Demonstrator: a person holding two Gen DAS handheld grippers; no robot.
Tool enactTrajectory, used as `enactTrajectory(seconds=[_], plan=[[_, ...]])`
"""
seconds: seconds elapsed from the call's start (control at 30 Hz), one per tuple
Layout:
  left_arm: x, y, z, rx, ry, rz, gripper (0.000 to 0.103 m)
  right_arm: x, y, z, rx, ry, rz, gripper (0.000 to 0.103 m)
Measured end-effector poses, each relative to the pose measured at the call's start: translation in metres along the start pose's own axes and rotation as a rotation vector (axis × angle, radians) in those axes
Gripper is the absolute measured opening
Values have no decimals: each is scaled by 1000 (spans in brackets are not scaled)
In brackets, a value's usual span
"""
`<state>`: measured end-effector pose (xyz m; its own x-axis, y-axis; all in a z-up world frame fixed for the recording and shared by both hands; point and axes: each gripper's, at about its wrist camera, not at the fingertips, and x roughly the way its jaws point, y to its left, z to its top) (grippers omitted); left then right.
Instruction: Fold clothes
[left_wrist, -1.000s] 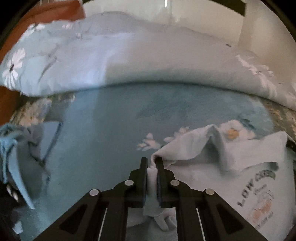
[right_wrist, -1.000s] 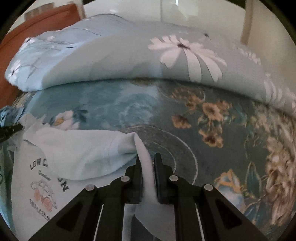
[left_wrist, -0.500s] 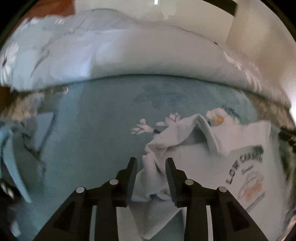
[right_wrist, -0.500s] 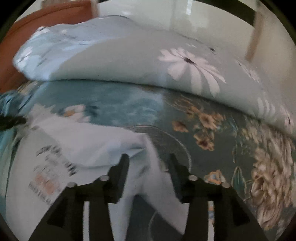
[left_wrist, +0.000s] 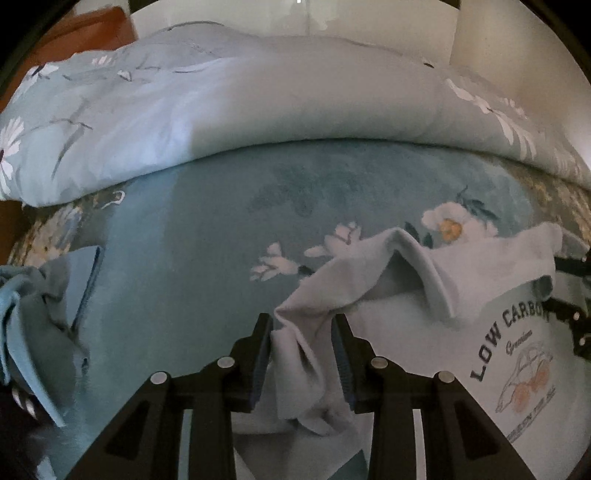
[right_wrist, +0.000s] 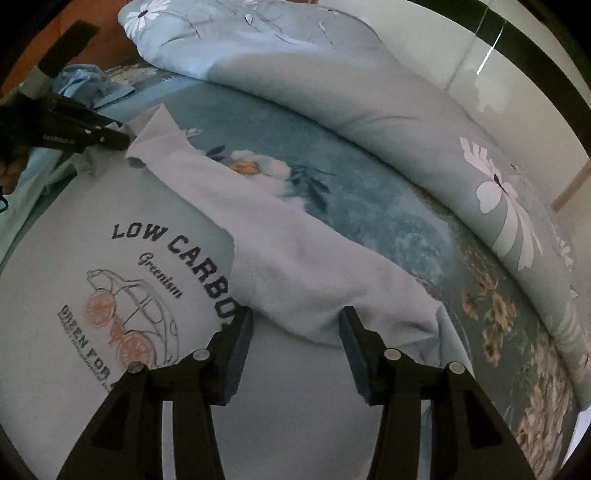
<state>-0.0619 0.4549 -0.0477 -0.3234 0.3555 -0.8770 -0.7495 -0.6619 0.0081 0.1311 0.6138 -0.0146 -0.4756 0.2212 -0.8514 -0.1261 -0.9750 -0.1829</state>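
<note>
Soft matt cotton t-shirt (right_wrist: 74, 229) (print flat); smooth floral bedsheet (left_wrist: 207, 236); matt black plastic claw (left_wrist: 302, 325).

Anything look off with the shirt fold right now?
Yes. The folded-over flap lies crooked and rumpled across the T-shirt, covering the end of the print; fabric is bunched between the open left gripper. Right gripper is open.

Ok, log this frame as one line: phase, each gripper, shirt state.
phase: fold laid, released | left gripper: open, astride bunched cloth | right gripper: open | T-shirt: top folded over print, on bedspread
</note>
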Motion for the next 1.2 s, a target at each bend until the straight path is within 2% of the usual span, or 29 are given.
enactTrajectory(seconds=[0.07,0.1,0.13,0.17,0.2,0.37,0.5,0.67,0.93,1.0,1.07,1.13,1.2], plan=[[1,1,2,-9,-2,0,35,2,-1,2,-1,2,-6,48],[1,1,2,-13,-3,0,33,3,-1,3,-1,3,-9,38],[1,1,3,-17,-4,-1,23,4,-2,3,-2,4,-12,30],[2,1,4,-21,-5,-1,13,5,-2,4,-2,5,-15,11],[2,2,5,-26,-5,-1,12,6,-3,5,-3,5,-18,7],[3,4,9,-53,-10,-3,11,2,-24,27,86,-35,-14,4],[8,13,15,-124,-9,-13,11,-5,-59,58,198,-84,-50,4],[17,17,13,-174,6,-23,12,23,-84,88,294,-39,-87,4],[5,16,4,-160,5,-58,14,74,-101,95,418,60,-130,4],[0,15,1,-154,6,-67,16,78,-100,94,428,69,-138,4],[-5,15,-1,-147,8,-77,27,78,-99,94,437,70,-144,4],[-12,14,-4,-137,5,-81,31,66,-100,95,441,55,-146,5],[-23,12,-11,-123,-11,-78,34,43,-101,93,435,26,-125,13]])
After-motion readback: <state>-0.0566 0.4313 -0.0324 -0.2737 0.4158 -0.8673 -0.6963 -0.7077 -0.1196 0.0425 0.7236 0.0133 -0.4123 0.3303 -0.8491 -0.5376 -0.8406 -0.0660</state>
